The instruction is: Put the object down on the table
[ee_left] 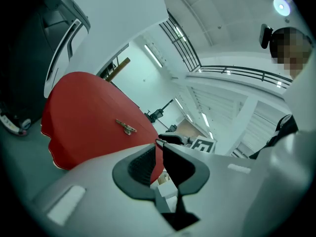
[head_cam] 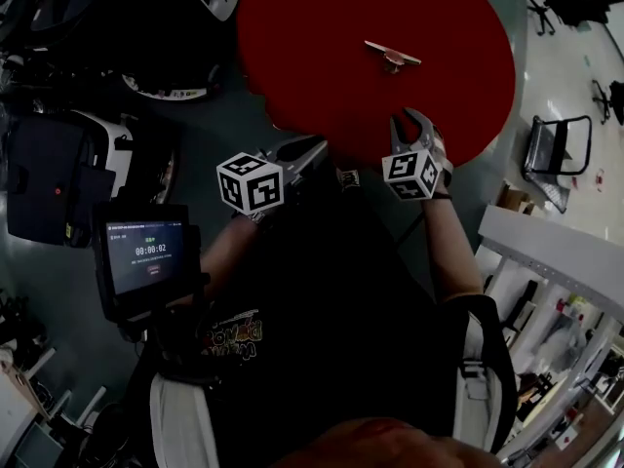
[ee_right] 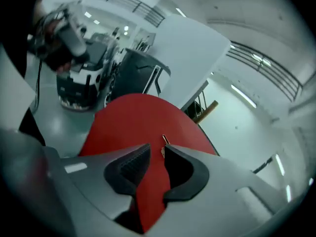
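Note:
A small tan stick-shaped object (head_cam: 392, 57) lies on the round red table (head_cam: 322, 37), apart from both grippers. In the left gripper view the object (ee_left: 126, 127) rests mid-table, beyond my left gripper (ee_left: 159, 143), whose jaws are shut with nothing between them. The head view shows that left gripper (head_cam: 307, 150) at the table's near edge. My right gripper (head_cam: 411, 125) hovers over the near right part of the table, short of the object. In its own view the right gripper (ee_right: 157, 149) is open, red tabletop shows through the gap, and the object (ee_right: 164, 140) peeks just past the tips.
A small screen with a timer (head_cam: 146, 253) is mounted at my left. A dark case (head_cam: 49, 178) and machines stand on the floor left of the table. A black chair (head_cam: 556, 149) and white shelving (head_cam: 546, 252) are to the right. A person (ee_left: 296, 98) is close behind the left gripper.

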The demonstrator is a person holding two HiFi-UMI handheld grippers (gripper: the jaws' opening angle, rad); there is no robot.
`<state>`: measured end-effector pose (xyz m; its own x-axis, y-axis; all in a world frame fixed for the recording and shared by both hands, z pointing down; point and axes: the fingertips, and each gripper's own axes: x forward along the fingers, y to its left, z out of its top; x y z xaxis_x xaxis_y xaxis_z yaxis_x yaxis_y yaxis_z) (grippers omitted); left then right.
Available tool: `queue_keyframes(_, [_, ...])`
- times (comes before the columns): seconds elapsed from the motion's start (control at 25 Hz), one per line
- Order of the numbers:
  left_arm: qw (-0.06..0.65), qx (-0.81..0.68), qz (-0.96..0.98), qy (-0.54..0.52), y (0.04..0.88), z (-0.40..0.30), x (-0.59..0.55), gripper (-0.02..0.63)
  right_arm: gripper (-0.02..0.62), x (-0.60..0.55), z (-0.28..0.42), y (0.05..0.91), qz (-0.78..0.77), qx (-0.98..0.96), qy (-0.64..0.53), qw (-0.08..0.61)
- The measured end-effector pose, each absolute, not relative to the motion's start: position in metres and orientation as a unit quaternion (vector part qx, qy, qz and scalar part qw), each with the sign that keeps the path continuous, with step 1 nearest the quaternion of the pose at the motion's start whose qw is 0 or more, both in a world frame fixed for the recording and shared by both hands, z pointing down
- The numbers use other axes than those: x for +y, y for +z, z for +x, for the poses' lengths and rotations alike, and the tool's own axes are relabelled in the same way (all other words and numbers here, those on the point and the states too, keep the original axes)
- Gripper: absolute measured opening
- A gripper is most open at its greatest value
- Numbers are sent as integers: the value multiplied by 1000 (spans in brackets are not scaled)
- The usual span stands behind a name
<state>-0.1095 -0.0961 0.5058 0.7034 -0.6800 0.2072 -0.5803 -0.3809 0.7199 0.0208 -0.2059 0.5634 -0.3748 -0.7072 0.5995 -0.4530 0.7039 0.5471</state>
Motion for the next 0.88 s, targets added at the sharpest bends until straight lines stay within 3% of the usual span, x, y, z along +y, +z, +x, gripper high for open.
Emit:
queue_keyframes(0.28, [391, -463, 791, -86, 502, -136, -124, 54, 106, -311, 28, 638, 280, -776, -201, 529])
queue_keyframes(0.88, [417, -583, 691, -96, 525, -161, -117, 54, 98, -411, 17, 728, 190, -733, -259, 600])
